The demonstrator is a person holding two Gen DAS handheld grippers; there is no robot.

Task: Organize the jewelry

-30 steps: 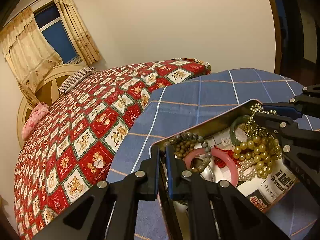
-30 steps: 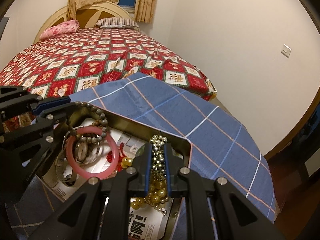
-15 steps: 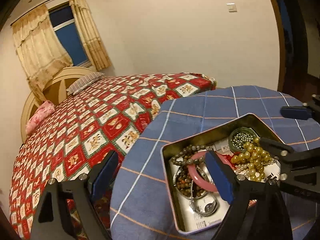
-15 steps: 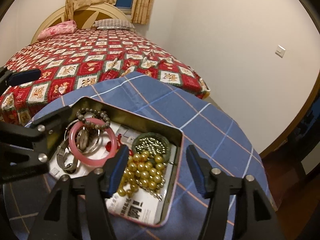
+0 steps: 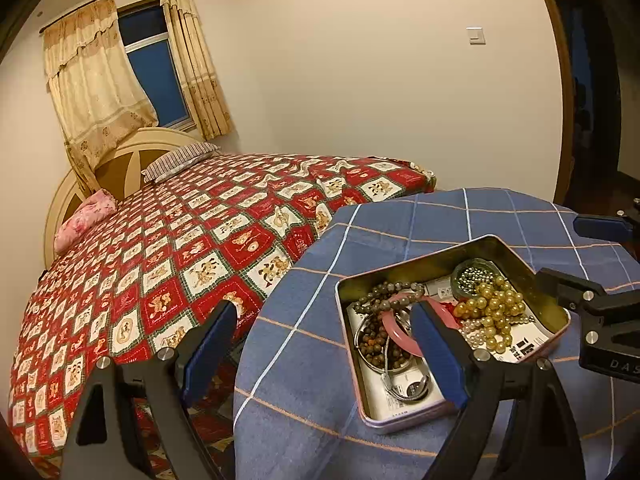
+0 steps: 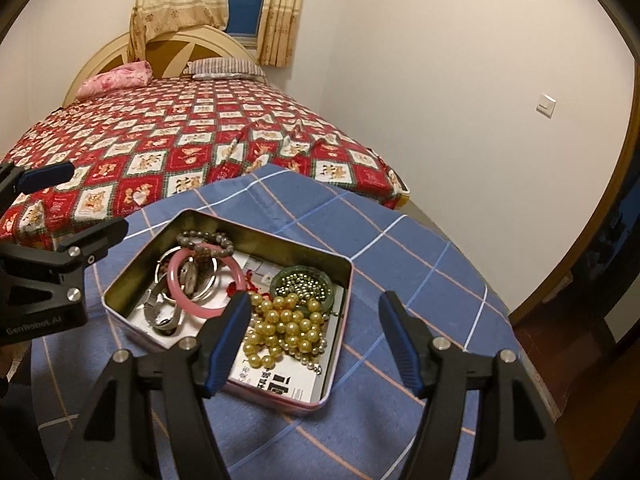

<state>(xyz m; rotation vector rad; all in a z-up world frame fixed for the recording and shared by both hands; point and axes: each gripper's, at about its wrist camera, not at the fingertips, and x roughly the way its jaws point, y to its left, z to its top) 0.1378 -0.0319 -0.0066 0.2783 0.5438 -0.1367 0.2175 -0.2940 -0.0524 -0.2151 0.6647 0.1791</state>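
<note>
An open metal tin (image 5: 516,254) (image 6: 132,272) sits on a blue checked tablecloth (image 5: 304,360) (image 6: 400,264). In it lie a pink bangle (image 6: 176,292) (image 5: 394,330), a dark bead bracelet (image 6: 204,237) (image 5: 384,290), gold pearls (image 6: 286,326) (image 5: 490,306), a green bangle with small metal beads (image 6: 302,284) (image 5: 476,276) and a watch (image 6: 160,314). My left gripper (image 5: 324,340) is open and empty above the tin's left end. My right gripper (image 6: 316,336) is open and empty above the tin's near right corner.
A bed with a red patterned cover (image 5: 180,260) (image 6: 180,148) stands beyond the table. Pillows (image 6: 116,78) lie at its headboard. A wall with a light switch (image 5: 476,35) is behind. A dark doorway (image 5: 592,100) is at the right.
Both grippers were shut down in the tin a second ago. They have opened, let go of the beads and pulled back and up from the tin.
</note>
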